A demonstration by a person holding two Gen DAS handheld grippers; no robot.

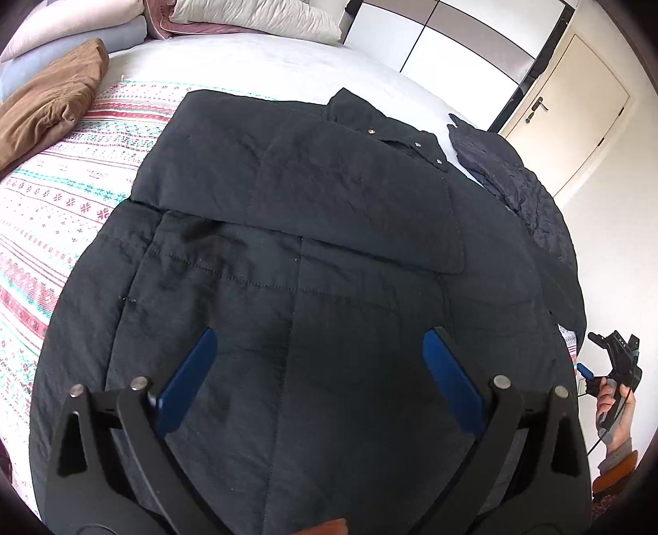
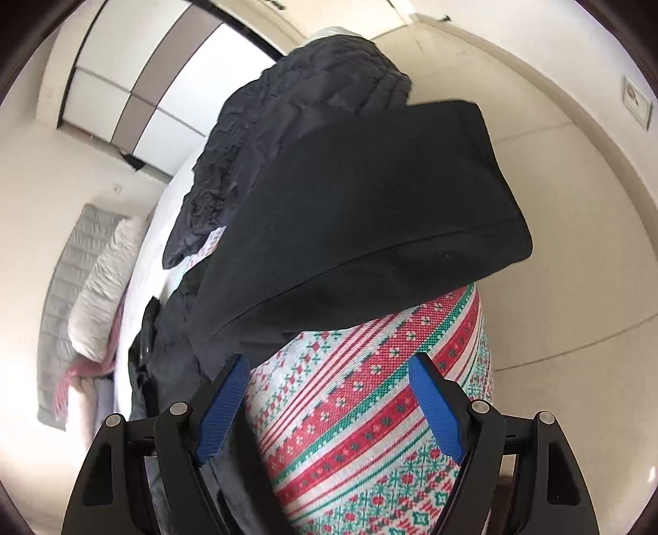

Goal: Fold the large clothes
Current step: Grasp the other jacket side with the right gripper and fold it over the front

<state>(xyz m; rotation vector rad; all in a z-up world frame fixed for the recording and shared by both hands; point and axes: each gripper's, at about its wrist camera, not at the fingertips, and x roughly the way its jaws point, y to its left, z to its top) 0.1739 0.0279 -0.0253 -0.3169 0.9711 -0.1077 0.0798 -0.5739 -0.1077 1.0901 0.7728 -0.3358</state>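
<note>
A large black quilted coat [image 1: 312,255] lies spread on the bed, its upper part folded over the middle, snap buttons near the collar. My left gripper [image 1: 318,341] hovers open above the coat's lower half, holding nothing. My right gripper [image 1: 586,372] shows small at the right bed edge, held in a hand. In the right wrist view my right gripper [image 2: 329,366] is open and empty over the patterned blanket [image 2: 370,411], just below a hanging black part of the coat [image 2: 362,222].
The bed has a red, green and white patterned blanket [image 1: 61,197] and a white sheet [image 1: 288,66]. A brown garment [image 1: 49,98] lies far left. A dark navy quilted garment [image 1: 530,193] lies at the right edge. Pillows [image 1: 255,16] at the head; a door [image 1: 575,119] beyond.
</note>
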